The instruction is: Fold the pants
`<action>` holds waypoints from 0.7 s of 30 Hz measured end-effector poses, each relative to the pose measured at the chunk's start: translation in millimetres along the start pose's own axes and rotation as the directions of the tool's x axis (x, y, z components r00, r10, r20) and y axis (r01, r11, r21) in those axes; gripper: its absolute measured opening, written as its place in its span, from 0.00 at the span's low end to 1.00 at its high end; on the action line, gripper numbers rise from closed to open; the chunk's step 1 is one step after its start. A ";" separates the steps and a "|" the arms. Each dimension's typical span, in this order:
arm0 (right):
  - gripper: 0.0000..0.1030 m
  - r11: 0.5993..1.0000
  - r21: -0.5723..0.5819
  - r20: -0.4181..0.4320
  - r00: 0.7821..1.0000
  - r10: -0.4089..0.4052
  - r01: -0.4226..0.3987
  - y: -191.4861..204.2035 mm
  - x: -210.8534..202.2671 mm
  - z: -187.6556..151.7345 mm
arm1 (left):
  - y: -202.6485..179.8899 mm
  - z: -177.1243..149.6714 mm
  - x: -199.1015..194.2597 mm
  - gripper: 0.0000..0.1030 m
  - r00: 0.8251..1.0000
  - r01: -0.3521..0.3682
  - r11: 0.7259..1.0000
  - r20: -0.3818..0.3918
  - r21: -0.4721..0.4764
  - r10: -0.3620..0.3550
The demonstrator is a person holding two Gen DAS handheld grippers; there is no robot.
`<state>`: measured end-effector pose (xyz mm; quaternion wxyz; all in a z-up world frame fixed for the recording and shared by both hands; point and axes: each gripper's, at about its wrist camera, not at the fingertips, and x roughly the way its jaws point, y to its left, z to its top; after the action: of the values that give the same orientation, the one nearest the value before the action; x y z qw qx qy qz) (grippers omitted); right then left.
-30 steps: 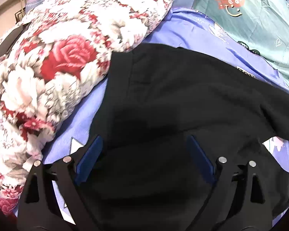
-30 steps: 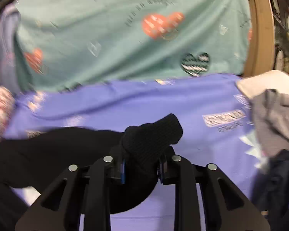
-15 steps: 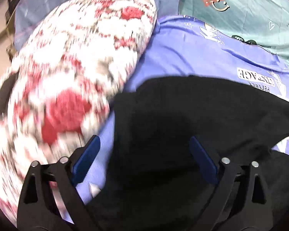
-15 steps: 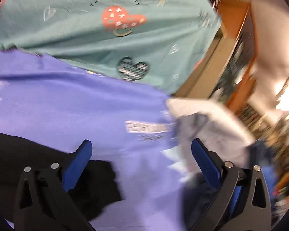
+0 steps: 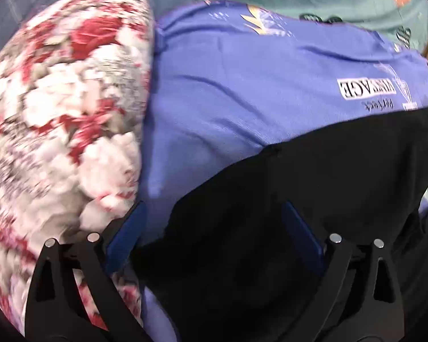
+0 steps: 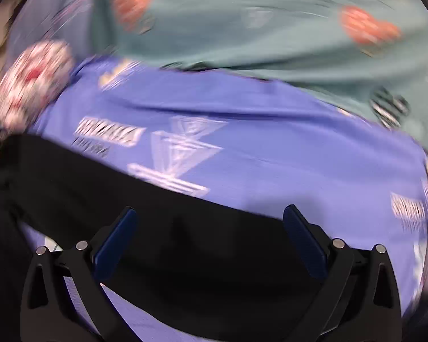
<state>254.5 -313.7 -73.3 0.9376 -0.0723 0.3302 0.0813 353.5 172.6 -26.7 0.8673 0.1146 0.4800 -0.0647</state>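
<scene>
Black pants (image 5: 314, 199) lie on the purple sheet (image 5: 228, 99), under our left claw (image 5: 214, 228), spread wide and empty, beside the floral pillow (image 5: 62, 114). Right view: our right claw (image 6: 211, 233), jaws just opened wide, nothing gripped, straddles the pants (image 6: 185, 245), whose long axis runs crosswise.

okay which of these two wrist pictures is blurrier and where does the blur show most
Right wrist view: blurrier, streaked nearly throughout; the print on the purple sheet and the hearts on the teal sheet are smeared, while the right tool stays sharp. Left wrist view: blur mostly on the floral pillow at the left; the lettering on the purple sheet is still readable. Both bend at the fisheye rim.
</scene>
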 end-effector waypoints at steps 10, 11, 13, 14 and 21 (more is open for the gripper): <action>0.83 0.961 -0.221 -0.198 0.972 0.123 -0.166 57.5 77.6 32.3 | 6.3 -2.7 16.7 0.24 0.994 0.099 0.995 -0.042 0.002 -0.099; 0.76 0.956 -0.240 -0.224 0.968 0.116 -0.170 61.5 85.3 32.2 | 8.1 -2.7 17.1 0.24 0.993 0.107 0.994 -0.040 -0.004 -0.108; 0.54 0.947 -0.244 -0.267 0.953 0.143 -0.210 65.4 95.4 30.7 | 10.1 -2.7 19.1 0.22 0.993 0.116 0.993 -0.037 -0.008 -0.116; 0.33 0.946 -0.210 -0.269 0.944 0.189 -0.249 64.8 94.8 32.8 | 9.7 -2.9 20.5 0.21 0.992 0.118 0.993 -0.038 -0.005 -0.118; 0.05 0.977 -0.152 -0.104 0.985 0.135 -0.150 59.5 72.3 64.7 | 10.3 9.8 8.0 0.06 0.996 0.078 0.997 0.048 -0.017 -0.077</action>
<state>337.5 -235.8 -73.9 0.9042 -0.1266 0.3703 0.1711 368.0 180.0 -27.0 0.8764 0.0861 0.4639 -0.0962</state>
